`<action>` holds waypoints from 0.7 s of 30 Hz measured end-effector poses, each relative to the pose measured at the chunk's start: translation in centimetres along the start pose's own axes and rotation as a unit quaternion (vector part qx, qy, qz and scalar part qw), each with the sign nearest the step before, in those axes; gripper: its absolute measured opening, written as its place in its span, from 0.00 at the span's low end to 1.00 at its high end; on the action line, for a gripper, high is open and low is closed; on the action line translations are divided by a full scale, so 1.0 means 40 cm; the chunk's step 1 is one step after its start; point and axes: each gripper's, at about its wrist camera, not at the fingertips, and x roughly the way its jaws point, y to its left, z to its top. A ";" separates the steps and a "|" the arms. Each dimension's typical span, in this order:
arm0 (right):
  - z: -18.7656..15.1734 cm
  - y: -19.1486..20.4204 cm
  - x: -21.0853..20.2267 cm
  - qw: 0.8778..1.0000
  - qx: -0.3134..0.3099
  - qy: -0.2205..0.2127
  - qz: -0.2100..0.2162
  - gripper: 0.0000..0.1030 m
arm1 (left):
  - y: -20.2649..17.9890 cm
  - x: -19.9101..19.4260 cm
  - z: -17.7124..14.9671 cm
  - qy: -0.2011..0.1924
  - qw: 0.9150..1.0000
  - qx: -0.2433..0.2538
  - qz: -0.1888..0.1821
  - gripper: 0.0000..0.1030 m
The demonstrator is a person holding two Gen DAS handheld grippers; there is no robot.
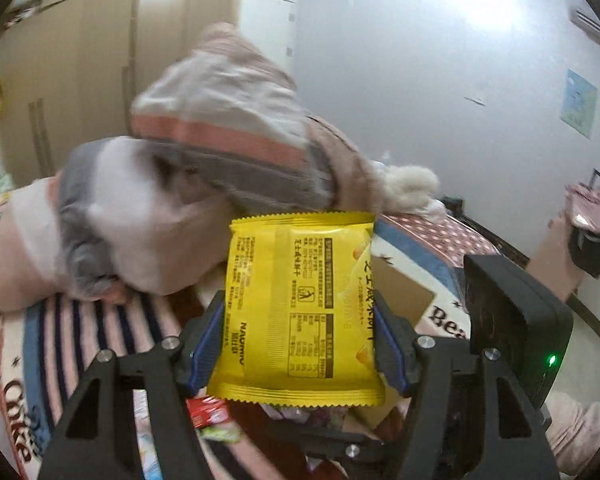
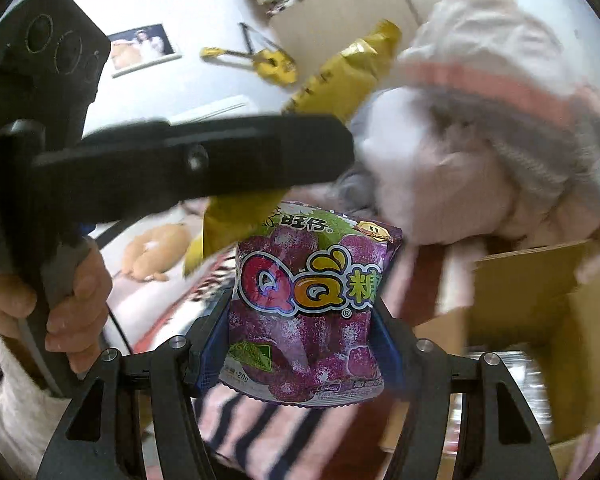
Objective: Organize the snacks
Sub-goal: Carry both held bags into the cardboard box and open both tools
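Right ahead of both grippers a big heap of bedding (image 1: 204, 152) blocks the way. The left gripper (image 2: 204, 160) crosses in front of the right one, very close. The cardboard box (image 2: 540, 320) sits open on the right (its top is free). Above the heap is open air.

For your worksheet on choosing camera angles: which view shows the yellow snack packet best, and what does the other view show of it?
The left wrist view: the yellow snack packet faces the camera, its printed back sharp, gripped between the left claw. The right wrist view shows the packet only side-on, blurred and partly hidden behind that black claw.
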 end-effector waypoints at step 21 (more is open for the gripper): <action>-0.124 -0.274 -0.008 0.978 0.018 0.106 -0.179 0.64 | -0.060 0.408 -0.092 0.145 0.988 -0.042 -0.032 0.75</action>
